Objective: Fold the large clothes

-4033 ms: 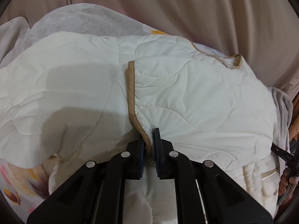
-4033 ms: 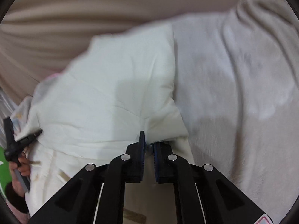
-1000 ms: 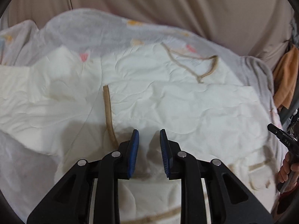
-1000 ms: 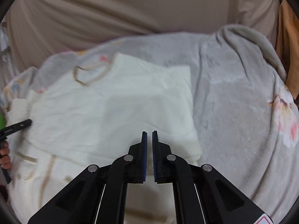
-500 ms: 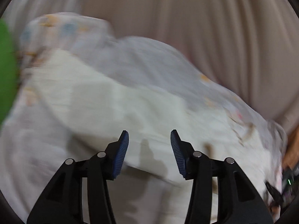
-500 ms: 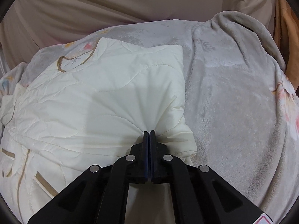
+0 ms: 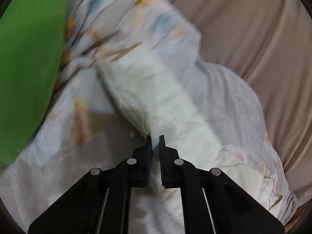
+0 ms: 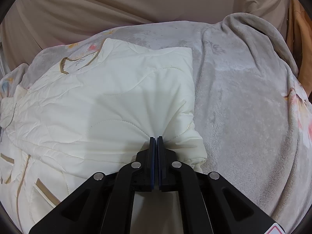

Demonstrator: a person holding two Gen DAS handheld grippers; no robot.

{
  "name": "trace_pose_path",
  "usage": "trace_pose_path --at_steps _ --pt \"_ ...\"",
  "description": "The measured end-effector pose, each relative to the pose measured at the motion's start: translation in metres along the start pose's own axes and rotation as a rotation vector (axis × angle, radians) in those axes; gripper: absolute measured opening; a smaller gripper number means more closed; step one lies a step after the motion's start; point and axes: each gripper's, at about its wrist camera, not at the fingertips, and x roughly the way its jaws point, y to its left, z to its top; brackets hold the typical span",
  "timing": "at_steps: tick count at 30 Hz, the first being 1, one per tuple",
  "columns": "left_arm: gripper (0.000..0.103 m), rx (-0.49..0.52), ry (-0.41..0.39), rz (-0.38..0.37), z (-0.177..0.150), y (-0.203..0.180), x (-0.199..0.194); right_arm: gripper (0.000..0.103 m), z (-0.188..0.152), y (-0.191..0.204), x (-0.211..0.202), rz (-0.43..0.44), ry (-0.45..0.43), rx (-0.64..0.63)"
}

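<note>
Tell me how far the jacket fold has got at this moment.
Partly done. The cream quilted jacket lies on the grey blanket with one side already turned in to a straight edge. In hand: the right gripper pinches that folded edge; the left gripper closes on a sleeve. Left: fold the sleeve in, then the body.

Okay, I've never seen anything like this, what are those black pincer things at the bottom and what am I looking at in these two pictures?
They are hand-held grippers: a person holds one in each hand, and a wide-angle camera on each looks forward along its two fingers. No robot arm is involved.

One picture is from the left gripper, the other from the right gripper. Both look down on a cream quilted jacket with tan trim, spread on a grey flowery blanket. A beige curtain hangs behind.

The right gripper is shut on a pinch of the jacket, where the fabric puckers. In the blurry left view, the left gripper is nearly closed around a long folded part, probably a sleeve. Something green is beside it; I cannot tell what.
</note>
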Motion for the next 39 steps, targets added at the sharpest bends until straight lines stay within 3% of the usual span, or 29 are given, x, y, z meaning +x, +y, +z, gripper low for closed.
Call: trace_pose_path --at_steps 5,8,10,12,15,18,21,24,27,28,29,32,35,39 --pt "0.004 0.224 -0.127 -0.177 -0.006 -0.115 -0.072 0.002 0.0 0.002 0.0 -0.012 -0.005 -0.005" --pt "0.004 0.423 -0.188 -0.308 -0.043 -0.205 -0.125 0.002 -0.001 0.002 0.0 -0.013 -0.008 -0.007" --pt "0.004 0.58 -0.209 -0.396 -0.086 -0.268 -0.153 0.002 -0.001 0.0 -0.001 -0.009 -0.009 -0.005" --pt "0.005 0.719 -0.173 -0.47 -0.136 -0.323 -0.166 0.002 -0.001 0.0 -0.001 -0.003 -0.011 -0.001" --pt "0.006 0.877 -0.058 -0.531 -0.215 -0.382 -0.155 0.003 -0.001 -0.002 -0.002 0.01 -0.015 0.009" --pt "0.01 1.022 0.081 -0.51 -0.302 -0.413 -0.118 0.007 -0.002 -0.004 -0.004 0.04 -0.023 0.024" --pt "0.021 1.107 0.223 -0.411 -0.37 -0.41 -0.08 0.013 -0.003 -0.007 -0.006 0.083 -0.035 0.041" --pt "0.027 1.117 0.243 -0.376 -0.39 -0.385 -0.071 0.027 -0.003 -0.01 -0.01 0.138 -0.052 0.047" --pt "0.048 1.085 0.207 -0.394 -0.369 -0.356 -0.087 0.047 -0.003 -0.007 -0.019 0.17 -0.095 0.035" --pt "0.06 1.061 0.201 -0.397 -0.359 -0.343 -0.094 0.053 -0.003 -0.006 -0.023 0.17 -0.112 0.028" --pt "0.063 1.042 0.192 -0.395 -0.348 -0.331 -0.099 0.058 -0.002 -0.004 -0.029 0.165 -0.133 0.02" --pt "0.063 1.035 0.118 -0.301 -0.32 -0.295 -0.109 0.062 0.003 -0.001 -0.04 0.168 -0.158 0.014" --pt "0.063 1.049 0.078 -0.183 -0.299 -0.258 -0.104 0.066 0.015 -0.008 -0.044 0.231 -0.147 0.082" --pt "0.063 1.056 0.068 -0.071 -0.274 -0.225 -0.08 0.069 0.037 -0.021 -0.029 0.333 -0.057 0.232"
